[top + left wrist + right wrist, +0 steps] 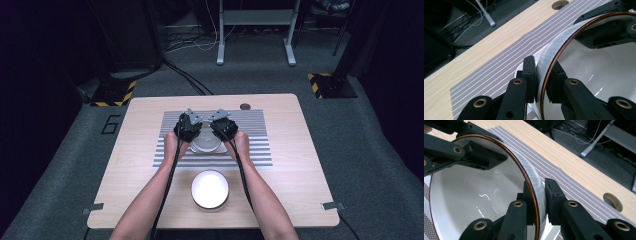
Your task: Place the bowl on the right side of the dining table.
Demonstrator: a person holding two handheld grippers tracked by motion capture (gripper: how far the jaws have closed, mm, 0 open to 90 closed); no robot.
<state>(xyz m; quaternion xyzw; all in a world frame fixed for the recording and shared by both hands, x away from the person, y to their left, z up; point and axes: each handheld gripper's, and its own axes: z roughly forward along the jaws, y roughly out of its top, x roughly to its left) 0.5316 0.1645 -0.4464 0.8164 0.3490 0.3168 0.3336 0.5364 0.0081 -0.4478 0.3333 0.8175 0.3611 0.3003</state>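
Bowl [599, 70], glossy white inside with a thin brown rim, pinched by left tool [541, 75] and right tool [539, 195]

The table [150, 200] is seen from above and behind the person, looking forward and down. Each gripper view is taken close along its own jaws, from opposite sides of the bowl [599, 70]. The bowl, striped mat [260, 125] and table hole [245, 106] are shared by all views.

Black left claw [187, 128] and right claw [223, 126], brass rivets, grey plates, black cables, bare forearms
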